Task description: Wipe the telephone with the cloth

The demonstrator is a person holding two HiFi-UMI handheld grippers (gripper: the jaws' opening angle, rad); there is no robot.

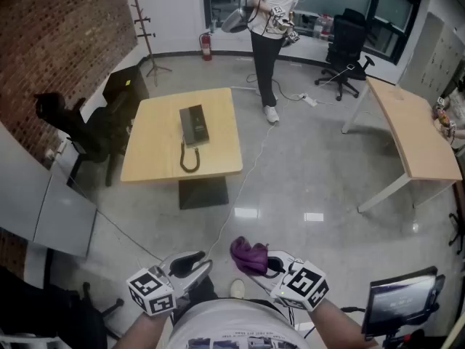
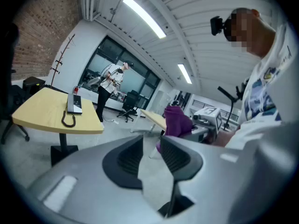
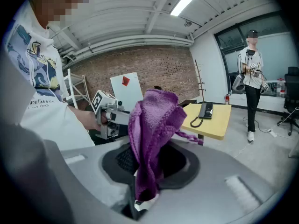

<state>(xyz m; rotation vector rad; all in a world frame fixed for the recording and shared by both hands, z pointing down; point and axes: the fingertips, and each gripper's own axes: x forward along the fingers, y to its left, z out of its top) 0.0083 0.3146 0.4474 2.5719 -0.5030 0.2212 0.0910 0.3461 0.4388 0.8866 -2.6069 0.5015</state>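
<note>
- The right gripper [image 1: 270, 266] sat low in the head view, at about 5 o'clock. Its jaws were clamped on the purple cloth [image 3: 154, 125].
- The cloth bunched up above the pads, and a loose end hung down between them.
- The left gripper [image 2: 148, 146] sat at about 7 o'clock, just beside the right one. Its jaws stood a little apart with nothing between them.
- Both grippers were held close in front of the person's body.
- The telephone [image 1: 194, 124] lay flat on a wooden table [image 1: 156, 155], at about 11 o'clock from the grippers and well apart from them across the floor.
- The cord [image 1: 189, 158] looped on the tabletop at the telephone's 6 o'clock.
- The cloth was nowhere near the telephone.
- A black chair [image 1: 87, 133] stood at the table's 9 o'clock.
- A second person [image 1: 270, 42] stood beyond the table, at its 1 o'clock.
- Another table [image 1: 414, 133] stood at about 3 o'clock in the head view.
</note>
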